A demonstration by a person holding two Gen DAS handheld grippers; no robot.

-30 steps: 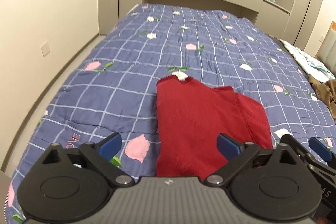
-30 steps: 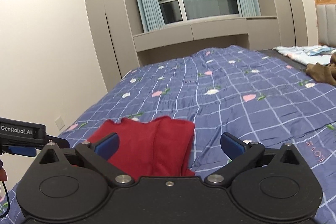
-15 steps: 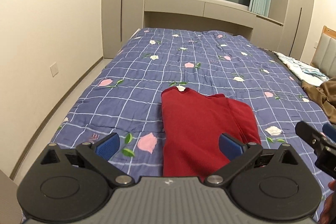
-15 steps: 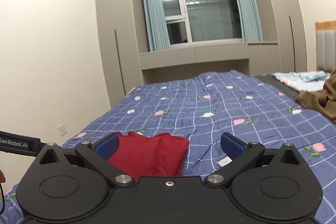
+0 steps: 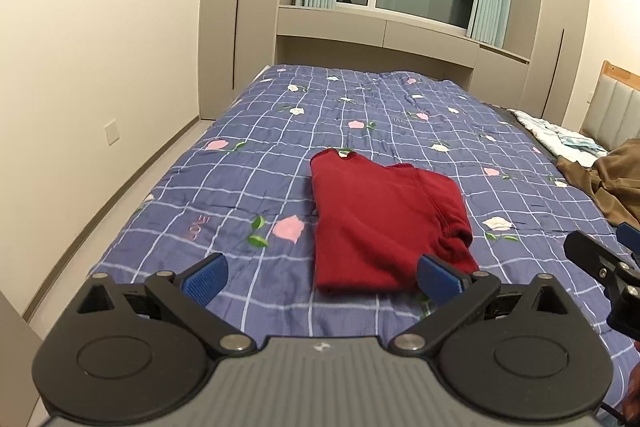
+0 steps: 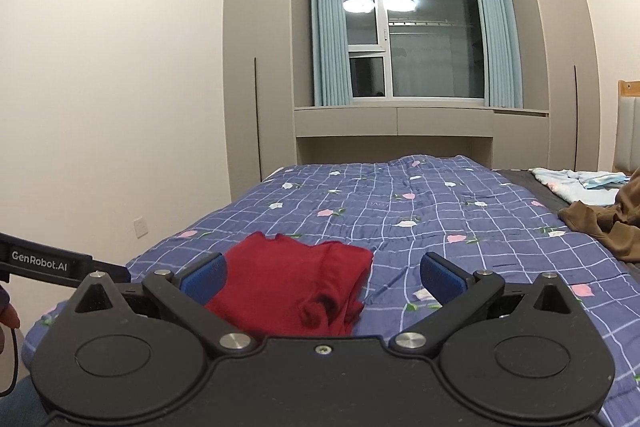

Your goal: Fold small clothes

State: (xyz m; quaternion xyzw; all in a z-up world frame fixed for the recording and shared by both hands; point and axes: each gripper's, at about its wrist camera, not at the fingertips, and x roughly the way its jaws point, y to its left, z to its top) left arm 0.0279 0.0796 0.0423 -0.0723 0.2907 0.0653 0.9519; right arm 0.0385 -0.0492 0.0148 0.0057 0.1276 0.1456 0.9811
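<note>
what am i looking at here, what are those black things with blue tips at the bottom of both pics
Each is a hand-held two-finger claw with a camera mounted behind it, so each picture looks forward along one claw. One picture comes from the left claw, the other from the right claw. Both stand open and hold nothing. On the bed's blue checked floral quilt lies a folded dark red knit garment. Farther right sit a crumpled brown garment and a pale blue cloth. The black bar marked GenRobot.AI at the right picture's left edge is the other claw, seen from the side.
</note>
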